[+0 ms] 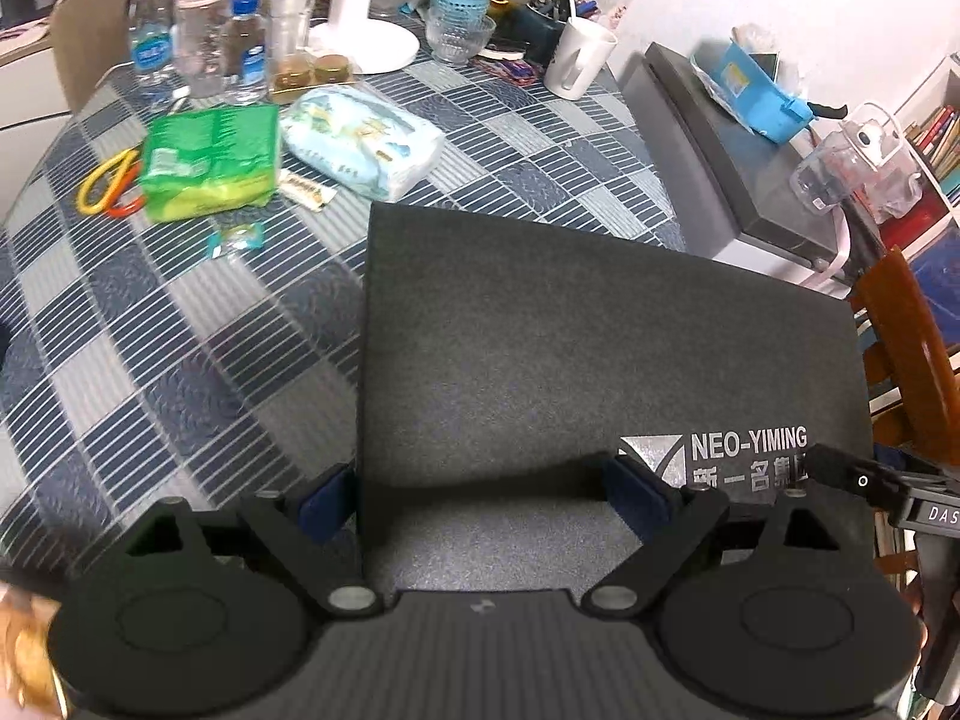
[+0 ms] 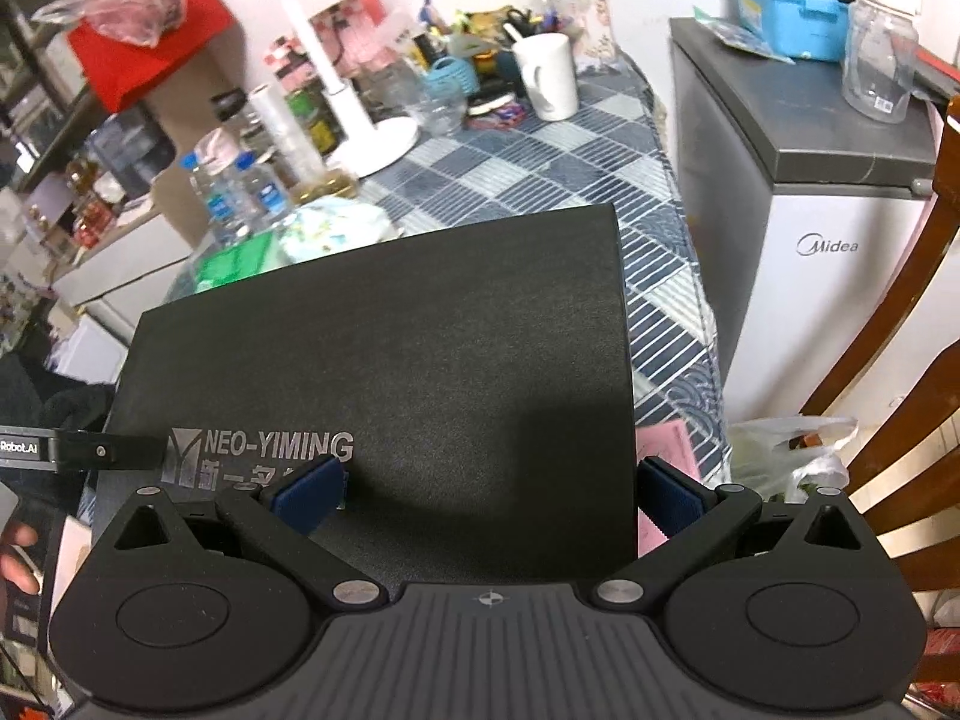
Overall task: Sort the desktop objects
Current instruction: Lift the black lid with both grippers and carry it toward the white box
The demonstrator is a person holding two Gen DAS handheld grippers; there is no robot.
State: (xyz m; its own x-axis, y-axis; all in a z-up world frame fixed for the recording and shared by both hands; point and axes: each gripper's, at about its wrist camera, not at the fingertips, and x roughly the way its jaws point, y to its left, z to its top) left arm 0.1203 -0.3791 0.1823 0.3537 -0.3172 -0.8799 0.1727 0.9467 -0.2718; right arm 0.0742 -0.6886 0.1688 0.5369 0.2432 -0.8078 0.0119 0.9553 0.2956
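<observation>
Left wrist — black box [image 1: 600, 348], left gripper [image 1: 480, 504] spread.

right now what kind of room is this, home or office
Probably a home dining or living area: a cluttered table with a checked tablecloth, a small Midea fridge beside it, and a wooden chair.

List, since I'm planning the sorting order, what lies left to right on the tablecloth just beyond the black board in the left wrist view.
Yellow and orange loops → green packet → pale tissue pack → white mug, farther back.
</observation>
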